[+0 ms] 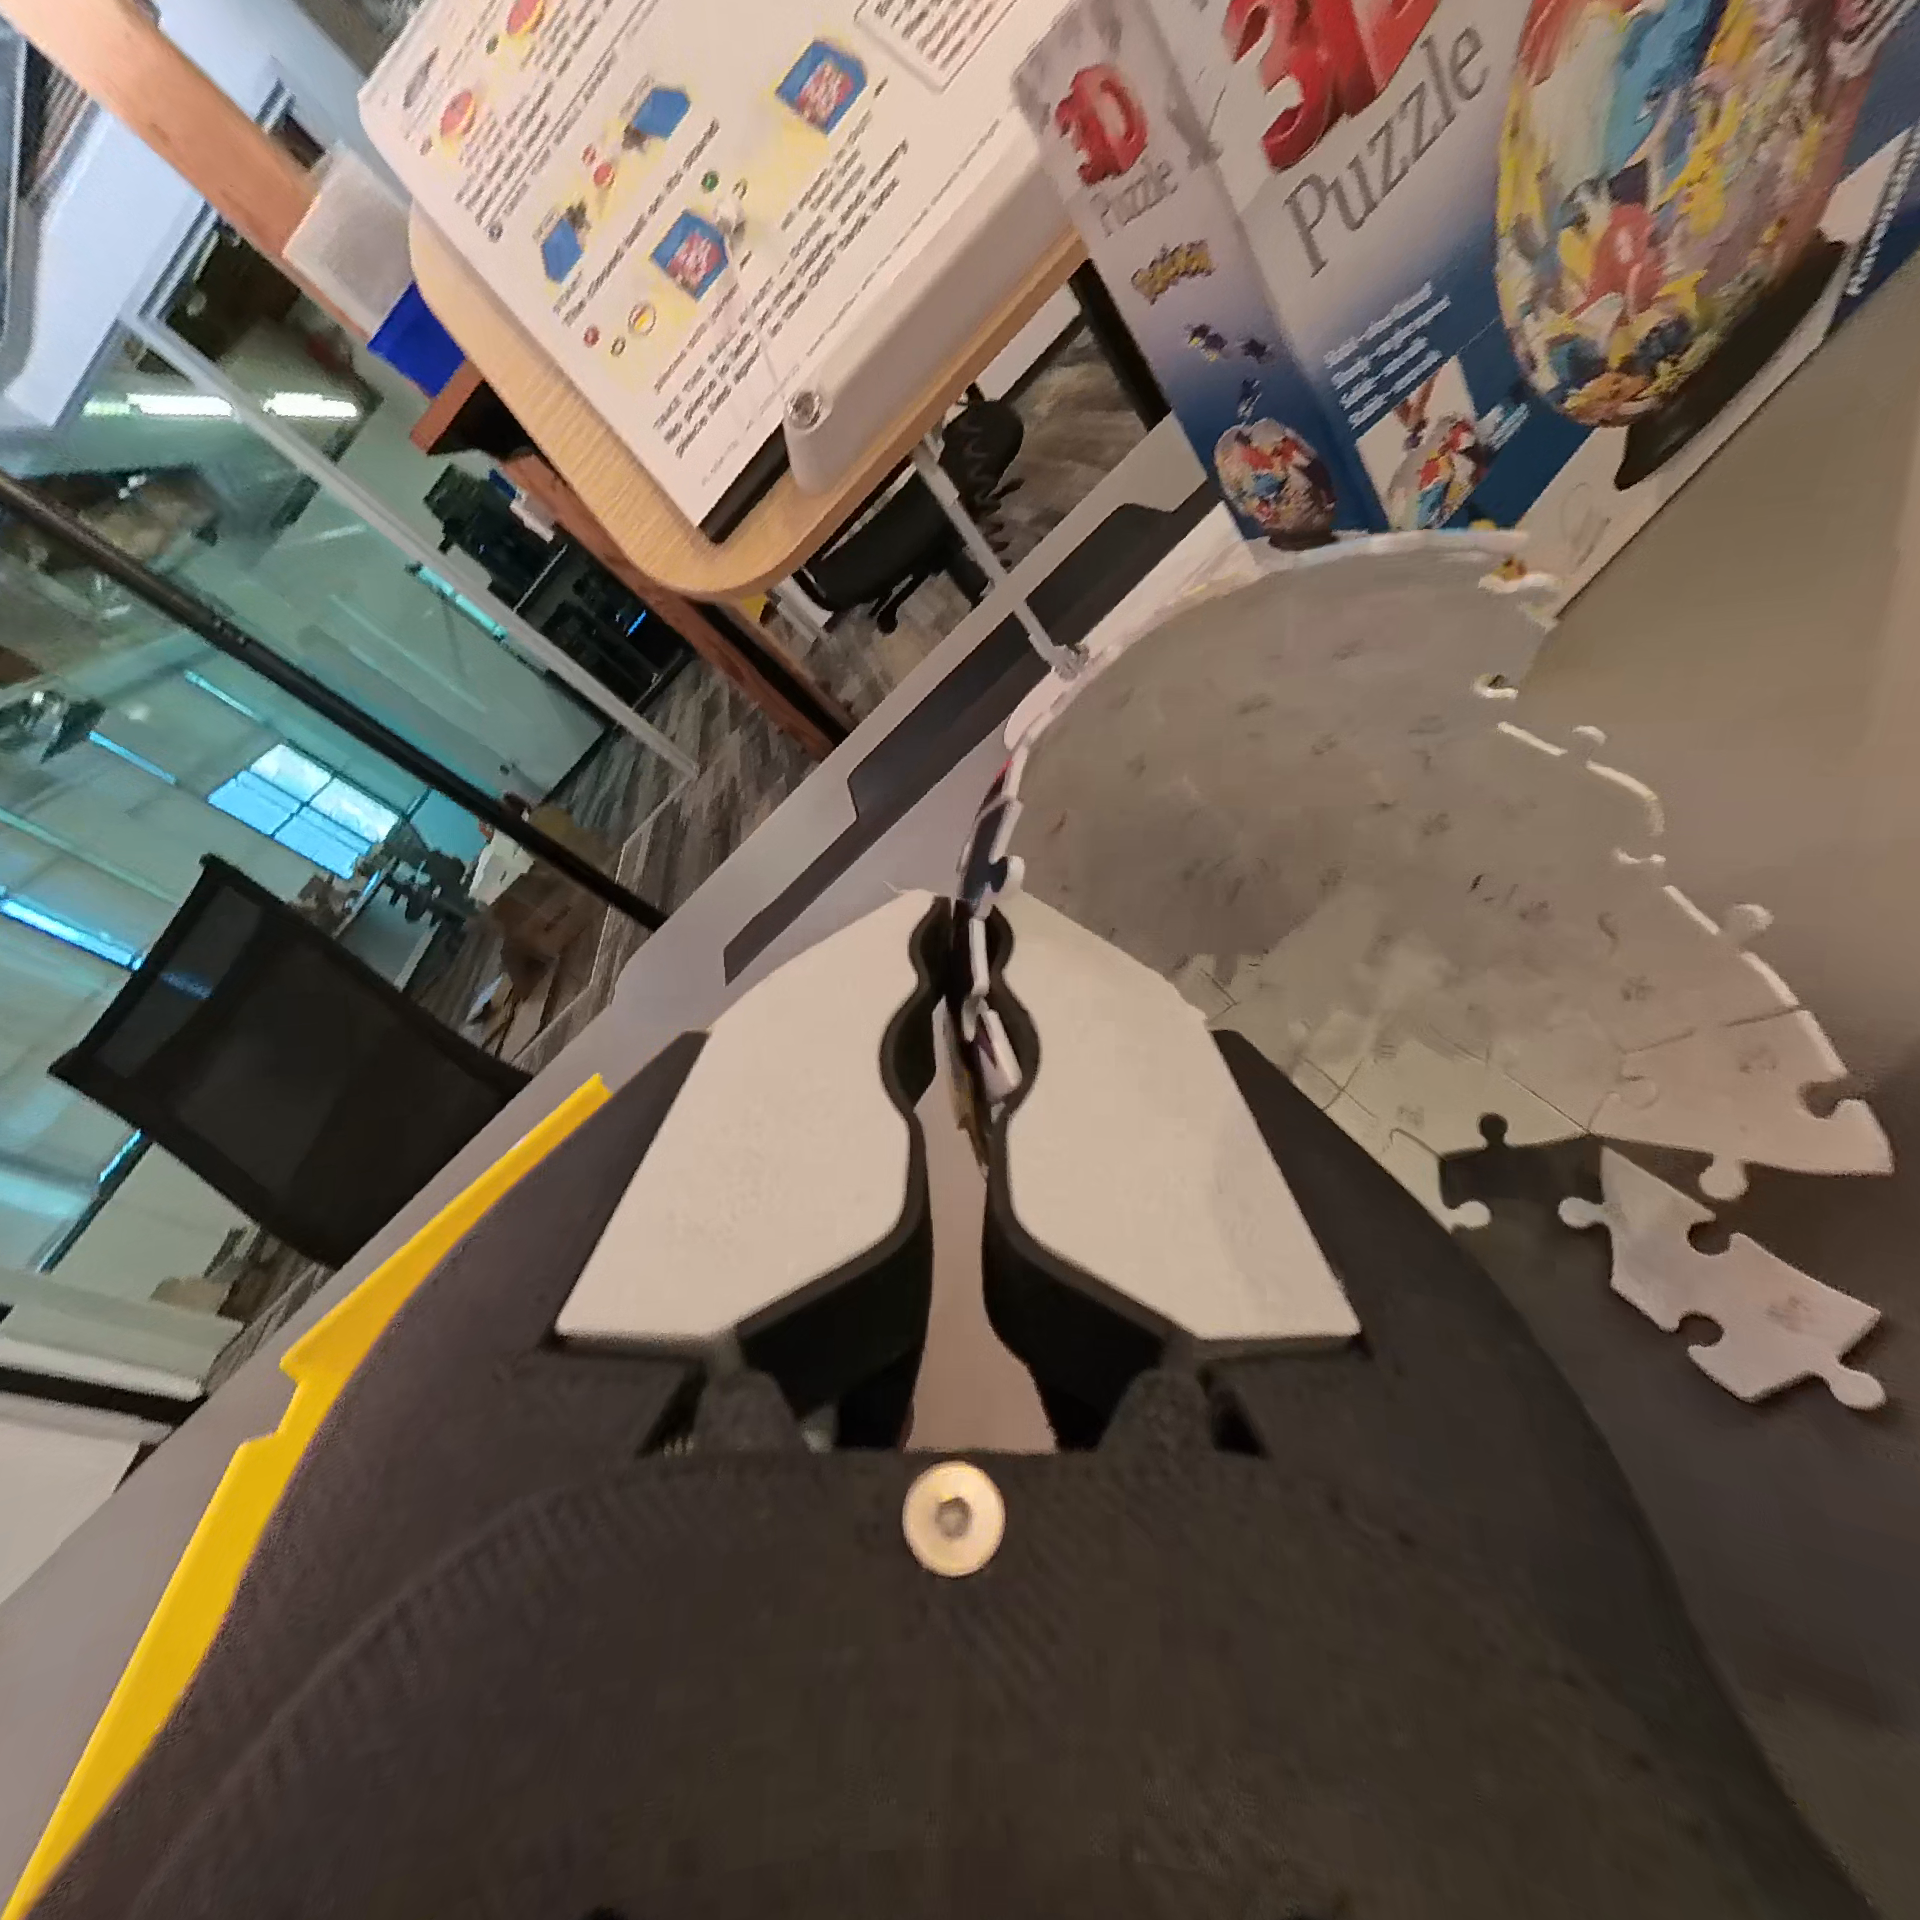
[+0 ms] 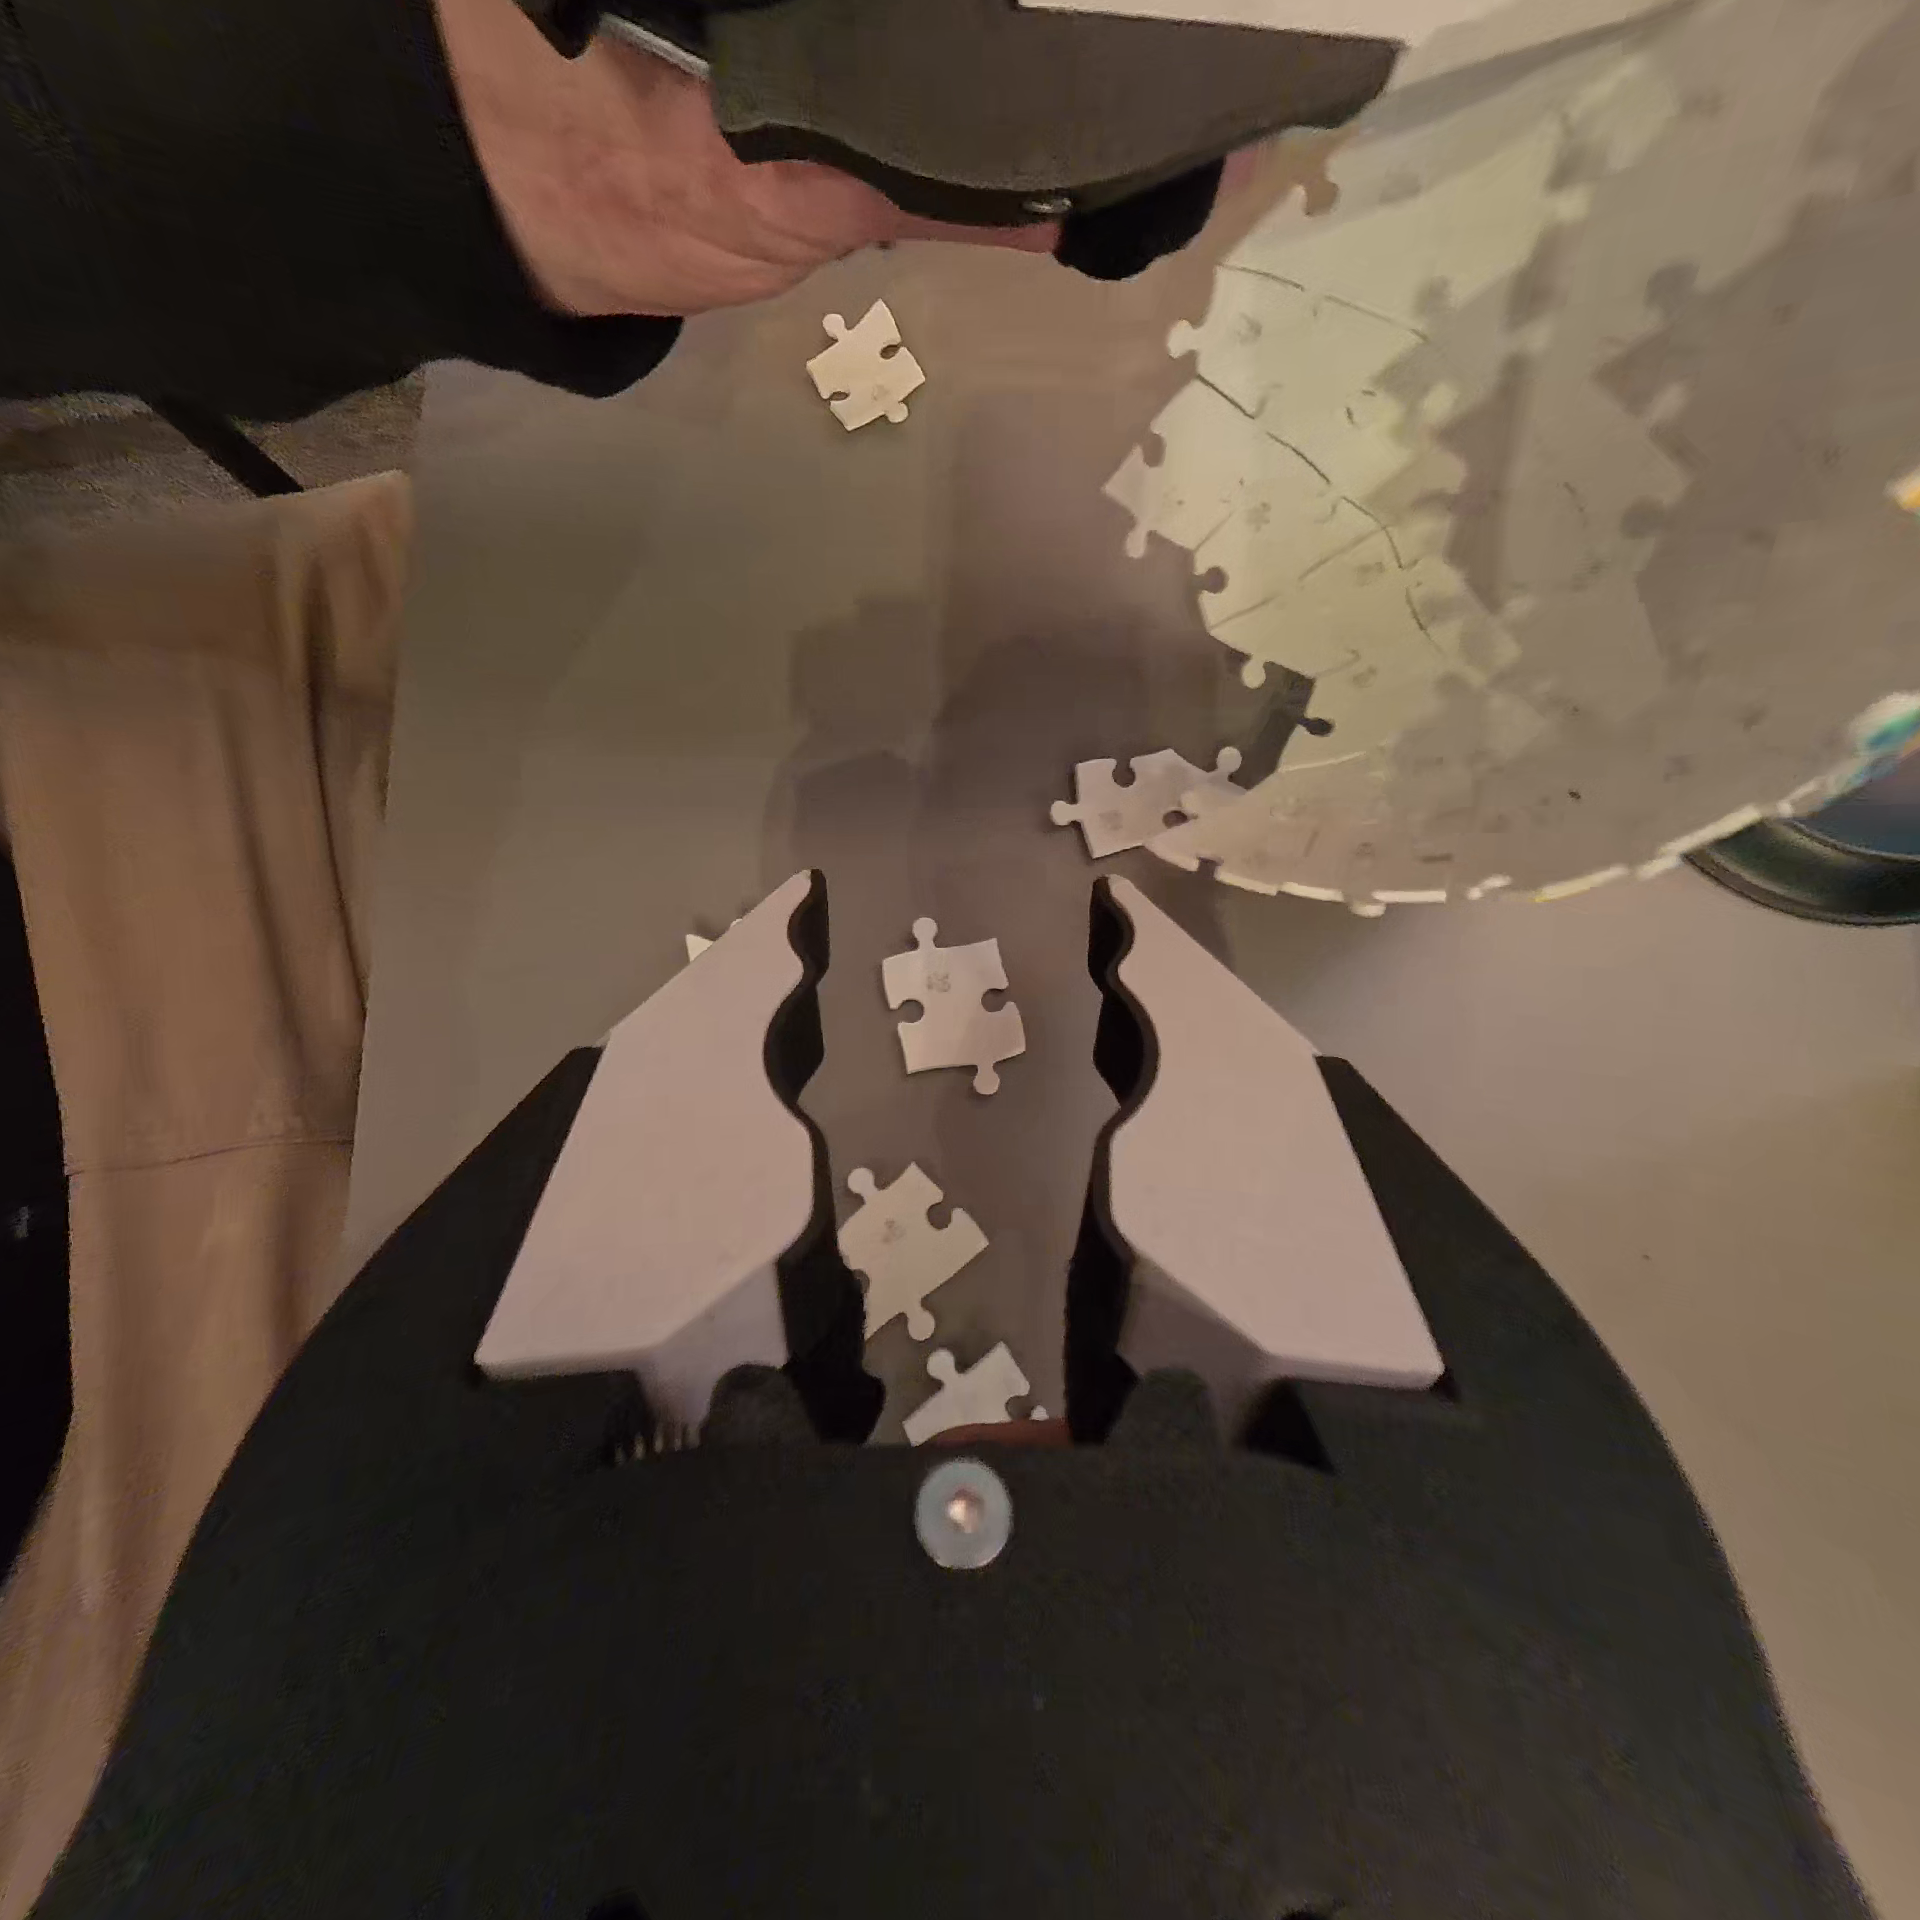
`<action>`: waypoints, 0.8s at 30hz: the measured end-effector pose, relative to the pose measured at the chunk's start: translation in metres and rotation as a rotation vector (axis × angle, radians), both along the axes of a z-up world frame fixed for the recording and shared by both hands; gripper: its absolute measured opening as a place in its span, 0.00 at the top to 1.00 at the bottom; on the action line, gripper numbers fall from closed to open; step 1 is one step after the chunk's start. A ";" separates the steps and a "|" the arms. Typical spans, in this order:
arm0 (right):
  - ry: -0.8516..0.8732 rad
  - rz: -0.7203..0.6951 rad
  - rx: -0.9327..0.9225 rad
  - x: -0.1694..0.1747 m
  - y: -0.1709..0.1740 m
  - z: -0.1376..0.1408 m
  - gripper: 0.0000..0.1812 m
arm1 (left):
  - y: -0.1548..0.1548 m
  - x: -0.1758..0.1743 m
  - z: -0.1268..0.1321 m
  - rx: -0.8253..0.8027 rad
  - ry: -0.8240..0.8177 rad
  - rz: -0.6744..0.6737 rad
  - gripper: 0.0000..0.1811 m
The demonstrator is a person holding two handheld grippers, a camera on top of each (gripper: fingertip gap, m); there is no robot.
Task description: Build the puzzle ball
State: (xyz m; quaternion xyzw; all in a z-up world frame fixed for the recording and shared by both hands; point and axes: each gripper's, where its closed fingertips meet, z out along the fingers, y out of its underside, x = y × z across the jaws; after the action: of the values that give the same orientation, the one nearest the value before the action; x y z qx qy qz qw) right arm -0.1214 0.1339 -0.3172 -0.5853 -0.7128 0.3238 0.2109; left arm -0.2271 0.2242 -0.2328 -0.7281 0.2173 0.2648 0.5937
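Note:
The partly built puzzle ball point(image 1: 1299, 831) is a curved shell of joined pieces with its white inner side showing. My left gripper point(image 1: 971, 935) is shut on the shell's rim and holds it tilted above the table. The shell also fills the upper right of the right wrist view point(image 2: 1507, 520), with the left gripper point(image 2: 1039, 114) and the hand holding it above. My right gripper point(image 2: 961, 894) is open and empty, low over the table. A loose white piece point(image 2: 954, 1003) lies face down between its fingers. Two more pieces point(image 2: 906, 1242) lie nearer its base.
The puzzle box point(image 1: 1455, 270) stands at the back of the grey table point(image 1: 1766, 520). A loose piece point(image 1: 1756, 1320) lies under the shell. More pieces lie at the far left point(image 2: 865, 366) and by the shell's edge point(image 2: 1132, 810). A black stand point(image 2: 1808, 883) sits right. Beige cloth point(image 2: 187, 831) is left. Across from one pair of fingers to the other is roughly 15 cm.

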 end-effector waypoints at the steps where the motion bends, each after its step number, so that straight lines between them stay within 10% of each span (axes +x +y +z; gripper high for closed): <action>1: 0.000 0.007 0.009 0.000 -0.002 0.001 0.73 | 0.002 0.002 0.000 0.005 0.007 -0.017 0.98; 24: 0.005 -0.001 0.113 -0.010 0.000 -0.014 0.71 | 0.015 0.026 -0.002 0.010 0.135 -0.285 0.98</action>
State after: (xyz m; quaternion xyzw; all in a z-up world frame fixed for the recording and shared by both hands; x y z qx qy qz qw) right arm -0.1318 0.1342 -0.3313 -0.5718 -0.7293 0.2845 0.2455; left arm -0.2011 0.2393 -0.2348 -0.6675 0.3563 0.2274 0.6130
